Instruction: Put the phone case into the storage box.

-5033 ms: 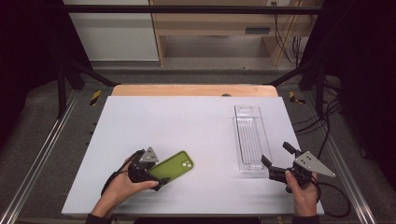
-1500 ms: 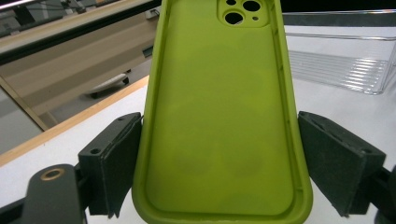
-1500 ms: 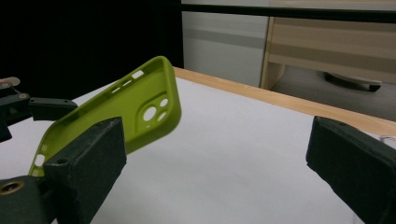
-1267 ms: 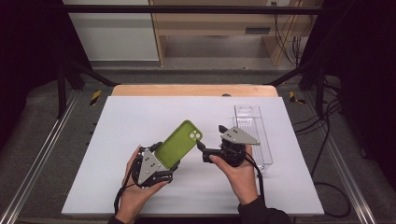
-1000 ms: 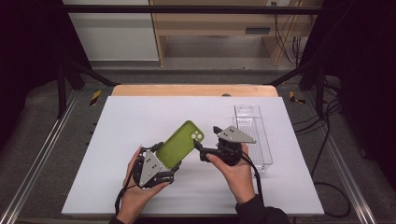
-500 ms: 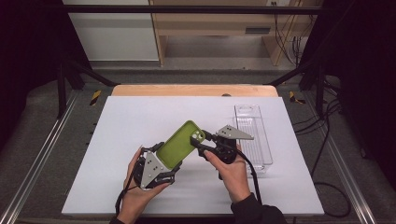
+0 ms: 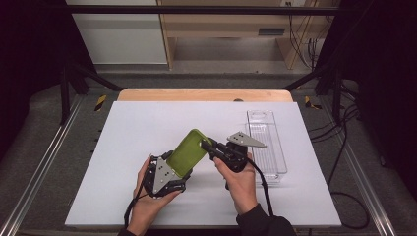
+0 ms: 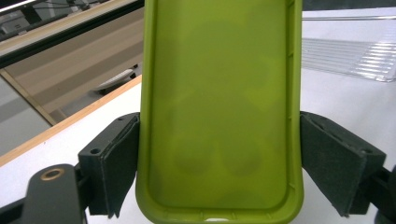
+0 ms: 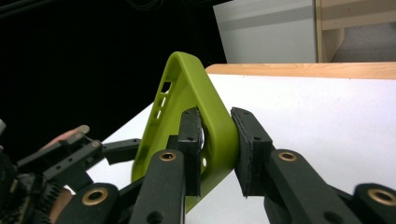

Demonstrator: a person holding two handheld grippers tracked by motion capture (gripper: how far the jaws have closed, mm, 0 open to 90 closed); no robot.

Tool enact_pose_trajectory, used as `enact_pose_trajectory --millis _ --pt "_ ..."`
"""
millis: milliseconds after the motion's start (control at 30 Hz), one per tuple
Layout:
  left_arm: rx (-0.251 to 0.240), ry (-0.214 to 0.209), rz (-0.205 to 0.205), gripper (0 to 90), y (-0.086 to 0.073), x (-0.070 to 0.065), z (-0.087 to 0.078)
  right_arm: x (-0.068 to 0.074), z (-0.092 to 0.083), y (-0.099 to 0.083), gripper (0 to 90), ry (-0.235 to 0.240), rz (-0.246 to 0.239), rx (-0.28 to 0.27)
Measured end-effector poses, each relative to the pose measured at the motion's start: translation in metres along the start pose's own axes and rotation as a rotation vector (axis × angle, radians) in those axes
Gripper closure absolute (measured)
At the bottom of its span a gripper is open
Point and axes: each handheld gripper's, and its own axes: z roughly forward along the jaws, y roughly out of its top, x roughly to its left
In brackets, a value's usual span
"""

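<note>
The left gripper (image 7: 173,169) is clamping the green case (image 7: 189,151) across its width, holding it tilted up above the white table (image 7: 147,123). The right gripper (image 7: 209,146) has just been closing and is now pinching the case's far corner edge between its jaws. A clear tray (image 7: 268,145) is lying on the table just right of the right hand (image 7: 241,179).
</note>
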Motion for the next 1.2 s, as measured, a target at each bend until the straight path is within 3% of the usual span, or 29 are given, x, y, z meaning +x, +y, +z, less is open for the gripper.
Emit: enact_pose_trajectory --millis 67,133,233,300,333,433,500,567,600,633,667,767,833,867,900,1033,1200 --pt "0.001 0.0 -0.009 16.2 0.0 0.0 0.0 0.001 0.0 0.001 75.3 0.004 -0.001 -0.002" --pt "0.001 -0.008 -0.044 16.1 -0.002 0.001 0.003 0.002 0.001 0.002 75.9 0.012 0.006 -0.008" --pt "-0.011 0.001 -0.082 15.7 -0.003 0.001 0.007 0.011 0.004 0.009 76.3 -0.002 -0.064 0.01" --pt "-0.019 -0.006 -0.106 15.4 -0.004 0.001 0.008 0.014 0.004 0.011 76.4 -0.005 -0.083 0.009" --pt "-0.038 -0.013 -0.114 14.8 -0.005 0.002 0.011 0.018 0.004 0.016 76.4 -0.013 -0.12 0.02" --pt "-0.046 -0.012 -0.124 9.4 -0.004 0.002 0.01 0.018 0.003 0.022 76.4 -0.016 -0.143 0.024" --pt "-0.061 -0.02 -0.159 8.5 -0.005 0.003 0.007 0.017 0.002 0.028 76.3 -0.029 -0.181 0.032" --pt "-0.102 -0.04 -0.237 7.6 -0.006 0.006 0.003 0.012 0.004 0.032 76.4 -0.022 -0.171 0.038" --pt "-0.113 -0.049 -0.254 7.6 -0.005 0.008 0.002 0.012 0.004 0.032 76.4 -0.022 -0.171 0.038" --pt "-0.12 -0.037 -0.242 7.1 -0.005 0.008 0.0 0.008 0.005 0.035 76.4 -0.028 -0.182 0.041" --pt "-0.12 -0.029 -0.193 6.8 -0.004 0.01 -0.003 0.003 0.004 0.039 76.4 -0.045 -0.211 0.042" --pt "-0.12 -0.026 -0.185 4.3 -0.007 0.015 -0.009 -0.003 0.003 0.04 76.3 -0.046 -0.231 0.042" --pt "-0.129 -0.03 -0.212 4.0 -0.011 0.023 -0.014 -0.009 0.002 0.041 76.4 -0.052 -0.234 0.037" --pt "-0.127 -0.017 -0.215 3.6 -0.014 0.033 -0.018 -0.013 0.0 0.043 76.3 -0.049 -0.232 0.03" --pt "-0.127 -0.017 -0.215 3.6 -0.014 0.033 -0.018 -0.013 0.0 0.043 76.3 -0.049 -0.232 0.03" --pt "-0.142 0.037 -0.263 3.6 -0.028 0.058 -0.034 -0.024 -0.009 0.053 76.3 -0.04 -0.237 0.005" --pt "-0.142 0.079 -0.3 3.6 -0.039 0.074 -0.047 -0.031 -0.014 0.059 76.3 -0.042 -0.256 -0.003"
